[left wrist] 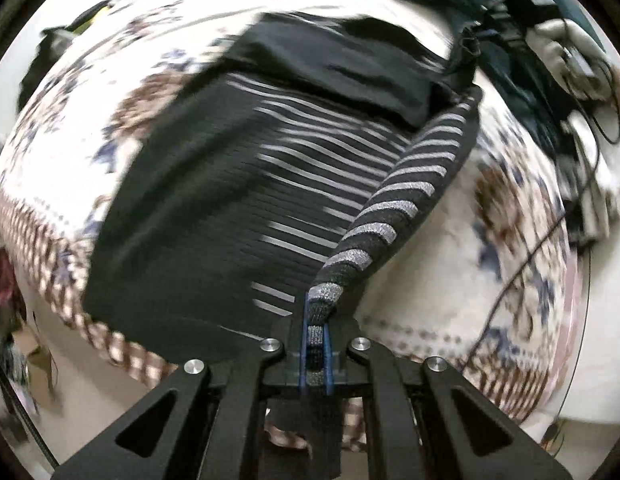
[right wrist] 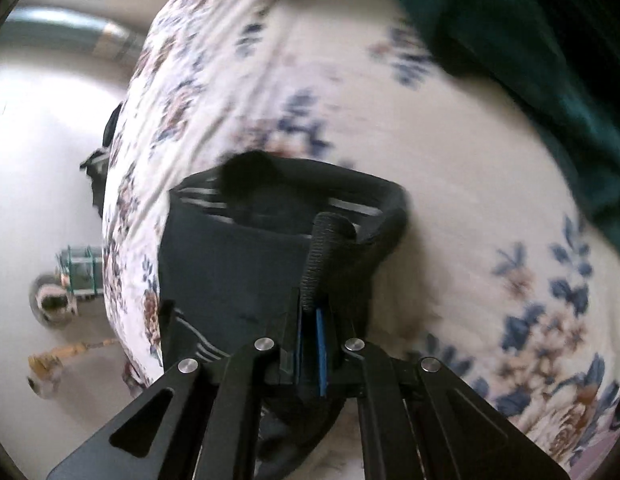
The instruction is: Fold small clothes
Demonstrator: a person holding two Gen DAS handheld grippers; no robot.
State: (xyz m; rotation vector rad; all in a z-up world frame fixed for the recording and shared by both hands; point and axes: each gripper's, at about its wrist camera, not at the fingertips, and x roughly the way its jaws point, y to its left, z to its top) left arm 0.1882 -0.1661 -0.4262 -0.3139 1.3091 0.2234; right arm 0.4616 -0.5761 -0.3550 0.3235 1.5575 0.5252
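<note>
A small black garment (left wrist: 213, 184) with thin grey stripes lies on a floral bedsheet (left wrist: 450, 280). My left gripper (left wrist: 316, 320) is shut on its grey-striped edge band (left wrist: 410, 184), which rises taut from the cloth to the pads. At the top right of the left wrist view, a hand (left wrist: 566, 44) holds the right gripper (left wrist: 474, 36) at the garment's far corner. In the right wrist view my right gripper (right wrist: 312, 308) is shut on a black ribbed edge (right wrist: 322, 248) of the garment (right wrist: 229, 272), which hangs bunched below it.
A dark green blanket (right wrist: 530, 60) lies bunched along the far side of the bed. The bed edge drops to a pale floor (right wrist: 37, 160) where small objects (right wrist: 77, 272) stand. A black cable (left wrist: 530, 248) trails over the sheet. Dark clothing (left wrist: 49, 52) lies at the bed's left edge.
</note>
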